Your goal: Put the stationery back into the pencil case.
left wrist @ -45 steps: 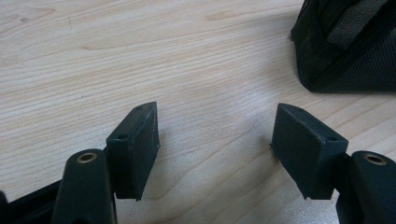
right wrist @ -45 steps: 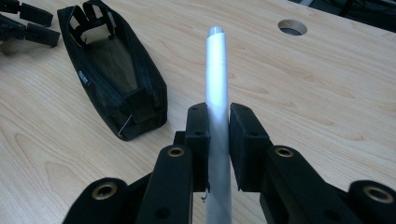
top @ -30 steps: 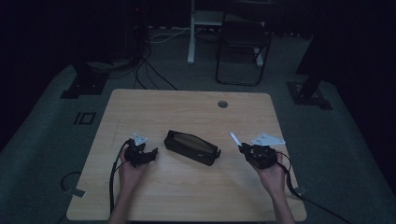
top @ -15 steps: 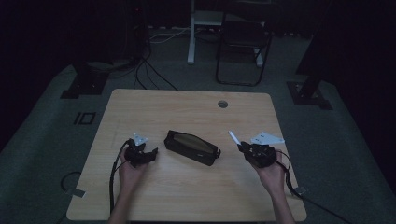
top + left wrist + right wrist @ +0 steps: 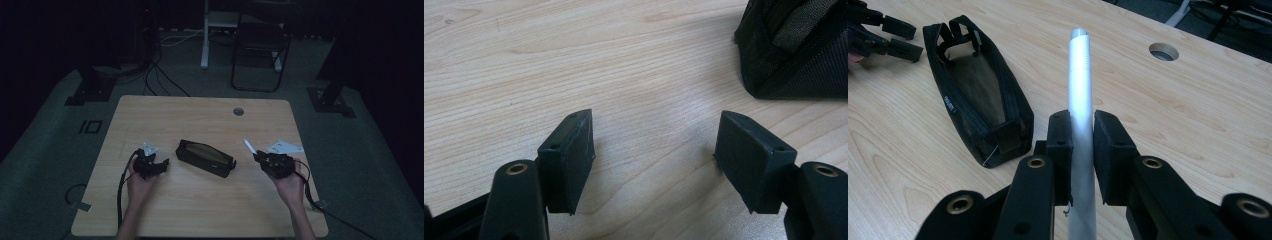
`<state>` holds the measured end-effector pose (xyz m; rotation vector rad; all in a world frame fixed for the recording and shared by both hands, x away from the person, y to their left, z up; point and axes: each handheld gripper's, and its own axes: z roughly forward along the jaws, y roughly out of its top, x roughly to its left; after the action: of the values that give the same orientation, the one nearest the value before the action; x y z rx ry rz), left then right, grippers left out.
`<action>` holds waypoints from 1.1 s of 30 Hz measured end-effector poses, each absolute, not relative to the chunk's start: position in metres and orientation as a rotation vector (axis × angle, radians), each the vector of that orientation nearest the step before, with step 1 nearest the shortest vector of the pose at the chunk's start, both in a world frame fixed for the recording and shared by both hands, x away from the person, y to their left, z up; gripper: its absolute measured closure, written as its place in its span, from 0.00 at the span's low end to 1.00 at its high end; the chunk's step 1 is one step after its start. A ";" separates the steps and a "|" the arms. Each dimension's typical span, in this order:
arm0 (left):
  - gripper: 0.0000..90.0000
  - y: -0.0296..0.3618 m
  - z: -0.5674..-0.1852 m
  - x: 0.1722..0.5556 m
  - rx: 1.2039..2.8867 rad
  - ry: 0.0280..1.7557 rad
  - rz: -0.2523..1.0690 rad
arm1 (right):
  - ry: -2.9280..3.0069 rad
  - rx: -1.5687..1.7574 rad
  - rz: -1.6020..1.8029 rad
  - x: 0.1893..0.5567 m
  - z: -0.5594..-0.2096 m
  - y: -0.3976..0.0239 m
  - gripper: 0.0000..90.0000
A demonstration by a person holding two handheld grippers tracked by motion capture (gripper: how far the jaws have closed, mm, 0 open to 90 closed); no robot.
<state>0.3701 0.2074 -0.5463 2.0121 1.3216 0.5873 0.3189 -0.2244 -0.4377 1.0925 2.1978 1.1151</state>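
Two tongs flank the open black fabric zip pouch [image 5: 205,158] mid-desk [image 5: 200,115]: the right tongs [image 5: 255,151] at its 3 o'clock clench a slim silver-white pen [image 5: 1080,95] aimed pouchward, probably for insertion, while the left tongs [image 5: 654,155] at 9 o'clock gape empty, seemingly ready to steady it.

A dim lab or studio set up for recording. A lone wooden table [image 5: 200,125] with a cable hole [image 5: 238,111] stands mid-frame on grey carpet; black stand bases [image 5: 90,90] flank it at left and right, cables [image 5: 160,75] run across the floor at upper left, and a dark chair [image 5: 260,55] sits at top centre.
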 end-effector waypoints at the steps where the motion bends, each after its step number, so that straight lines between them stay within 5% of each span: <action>1: 0.36 0.207 -0.546 0.370 2.012 1.322 0.587 | 2.199 1.091 1.115 0.319 -0.438 -0.224 0.87; 33: 0.36 0.207 -0.546 0.370 2.015 1.317 0.585 | 2.213 1.036 1.124 0.324 -0.430 -0.210 0.87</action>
<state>0.3702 0.2071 -0.5463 2.0147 1.3168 0.5851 0.3239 -0.2101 -0.4301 1.0364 2.2128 1.1237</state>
